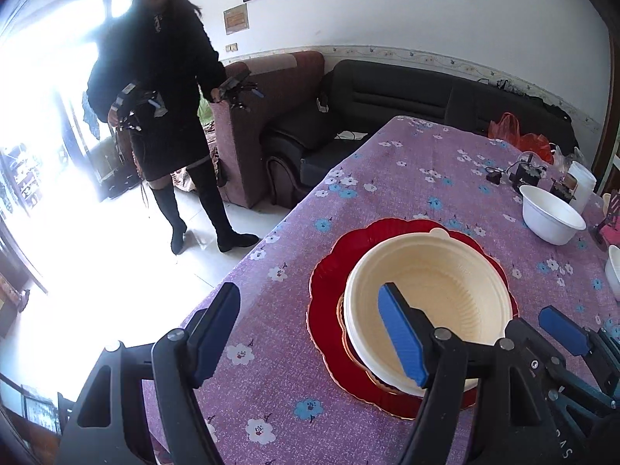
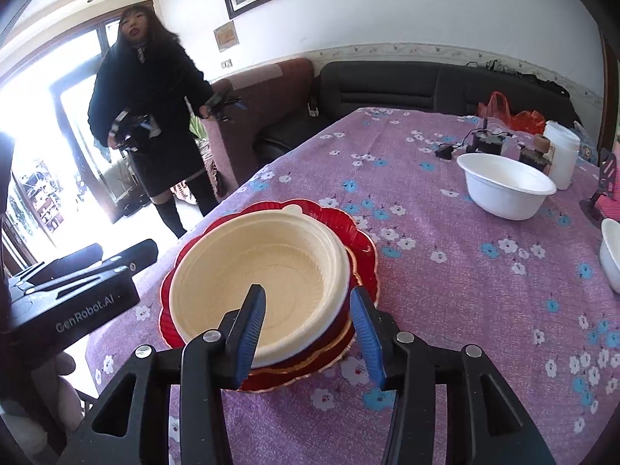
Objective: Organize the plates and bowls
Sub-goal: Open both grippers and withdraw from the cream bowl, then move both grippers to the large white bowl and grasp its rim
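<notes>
On the purple floral tablecloth (image 2: 445,271) our cream bowl (image 2: 255,271) sits stacked on red plates (image 2: 348,228); our right gripper (image 2: 310,333) straddles its rim, seemingly unclenched, and our left gripper (image 1: 310,333) gapes wide.

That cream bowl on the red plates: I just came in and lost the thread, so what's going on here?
A person with two handheld grippers is tidying dishes on the purple floral tablecloth. The cream bowl sits on a stack of red plates. The right gripper has its jaws open astride the bowl's near rim, not clamped. The left gripper is open too, holding nothing. A white bowl waits farther back. Another person stands beyond the table.
</notes>
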